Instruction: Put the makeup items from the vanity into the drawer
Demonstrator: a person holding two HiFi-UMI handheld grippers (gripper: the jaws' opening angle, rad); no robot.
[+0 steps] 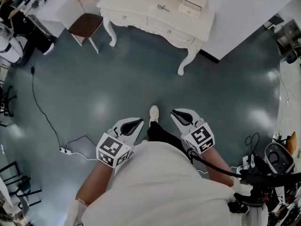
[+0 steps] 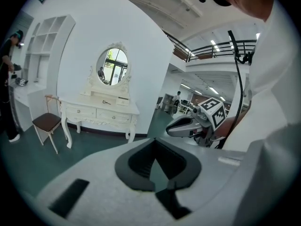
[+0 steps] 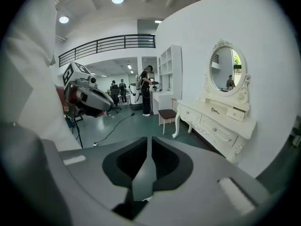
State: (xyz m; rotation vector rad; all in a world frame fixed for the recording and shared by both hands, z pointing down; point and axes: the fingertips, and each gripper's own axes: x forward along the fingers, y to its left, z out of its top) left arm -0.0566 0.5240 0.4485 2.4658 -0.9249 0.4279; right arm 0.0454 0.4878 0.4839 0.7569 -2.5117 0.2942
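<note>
Where the person stands: on the grey-green glossy floor [image 1: 117, 79], well apart from the vanity, one white shoe [image 1: 154, 112] forward.
Left gripper: the grey two-jaw left gripper [image 1: 140, 121] is held low by the body, its black-padded jaws pressed together with nothing between them; its own view shows only floor past the tips [image 2: 153, 142].
Right gripper: the matching grey right gripper [image 1: 173, 111] is level with the left and just beside it, its jaws likewise clenched and empty [image 3: 148, 142].
Vanity: the white ornate vanity with curved legs [image 1: 160, 22] stands against the white wall, an oval mirror [image 2: 113, 66] rising above its raised shelf.
Makeup item: one small dark makeup item [image 1: 163, 7] lies on the raised shelf, too small to tell what kind; both grippers are far from it.
Drawer: a small white drawer with a knob [image 1: 190, 7] sits at the shelf's end, just beside the dark item, and looks pulled out a little.
Chair: a white-framed chair with a brown seat [image 1: 86, 25] stands near the vanity's far end.
Cable: a black cable with a white power strip [image 1: 66, 150] trails over the floor to the left.
</note>
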